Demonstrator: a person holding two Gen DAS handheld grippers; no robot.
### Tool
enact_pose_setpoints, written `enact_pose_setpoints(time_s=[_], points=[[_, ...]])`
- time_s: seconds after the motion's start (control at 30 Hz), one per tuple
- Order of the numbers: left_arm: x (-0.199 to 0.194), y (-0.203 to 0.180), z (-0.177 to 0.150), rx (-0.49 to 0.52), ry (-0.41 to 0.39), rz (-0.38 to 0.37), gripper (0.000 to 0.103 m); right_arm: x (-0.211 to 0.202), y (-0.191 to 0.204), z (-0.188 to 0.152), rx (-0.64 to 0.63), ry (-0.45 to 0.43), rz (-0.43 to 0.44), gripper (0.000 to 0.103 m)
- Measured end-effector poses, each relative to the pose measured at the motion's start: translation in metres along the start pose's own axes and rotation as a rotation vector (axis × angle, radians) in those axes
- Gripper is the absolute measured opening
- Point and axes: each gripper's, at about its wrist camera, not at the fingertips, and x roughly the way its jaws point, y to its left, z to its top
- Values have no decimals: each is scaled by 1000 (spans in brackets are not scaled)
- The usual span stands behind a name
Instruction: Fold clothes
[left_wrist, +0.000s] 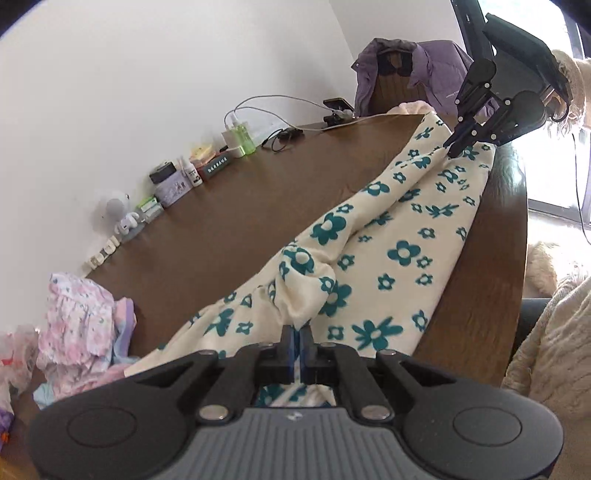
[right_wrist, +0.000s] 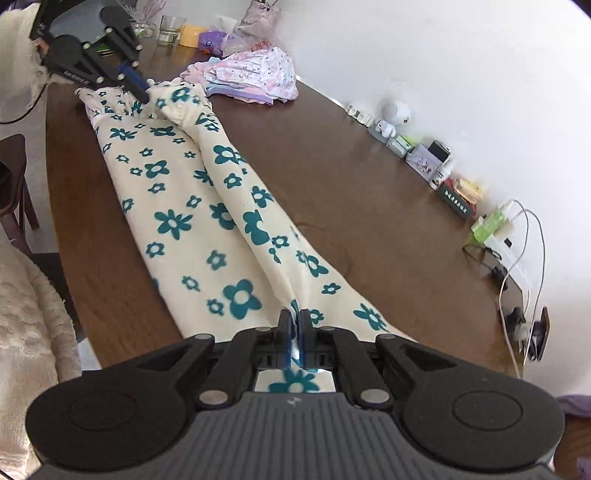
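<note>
- Flowered garment (right_wrist: 192, 221): one, stretched lengthwise along the near side of the table (right_wrist: 351, 192), part lifted.
- Left gripper (left_wrist: 298, 332) pinches one end, right gripper (right_wrist: 294, 317) the other; both pressed tight on cloth.
- Risk: uneven pull bunches the centre ridge; the fold goes crooked.
- Pastel clothes pile (right_wrist: 255, 74): one heap, probably several pieces.

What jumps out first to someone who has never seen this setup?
A long cream garment with teal flowers lies stretched along the dark brown wooden table, pinched at each end by a black claw: the right claw near this camera, the left claw at the far end. Beyond it sits a heap of pink and white floral clothes.
</note>
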Motion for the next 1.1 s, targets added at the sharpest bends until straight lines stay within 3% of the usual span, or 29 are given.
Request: enact_pose_setpoints(time_s=[0.1,0.2,0.27,0.33,0.5,0.53,0.57,0.6,0.8,0.9,1.0,1.1], points=[[-2,-1,-5,-21,24,10,5,3,12,-6,-26,8,-34,3],[-10,9,1,-90,3,-10,17,6,19,-10,-36,10,-55,3],[-19,13,7,-121,-42,-18,53,6,20,-11,-26,2,-64,3],[-18,12,15,-110,-59,-27,65,6,20,-11,-16,-7,-75,3],[22,11,31,-36,38,-18,64,6,22,-16,5,-28,-88,3],[30,13,33,-40,55,-14,53,6,22,-17,8,-31,-89,3],[34,16,34,-49,58,-27,13,5,22,-17,12,-34,-90,3],[34,16,35,-38,47,-28,5,5,22,-18,15,-37,-91,3],[-6,-4,29,99,-57,74,4,1,24,-22,29,-56,-117,3],[-4,-29,13,191,8,76,6,3,24,-25,42,-57,-114,3],[10,-31,1,122,69,74,16,3,22,-26,66,-60,-107,4],[3,-12,0,-34,31,44,31,-9,13,-27,148,-72,-62,9]])
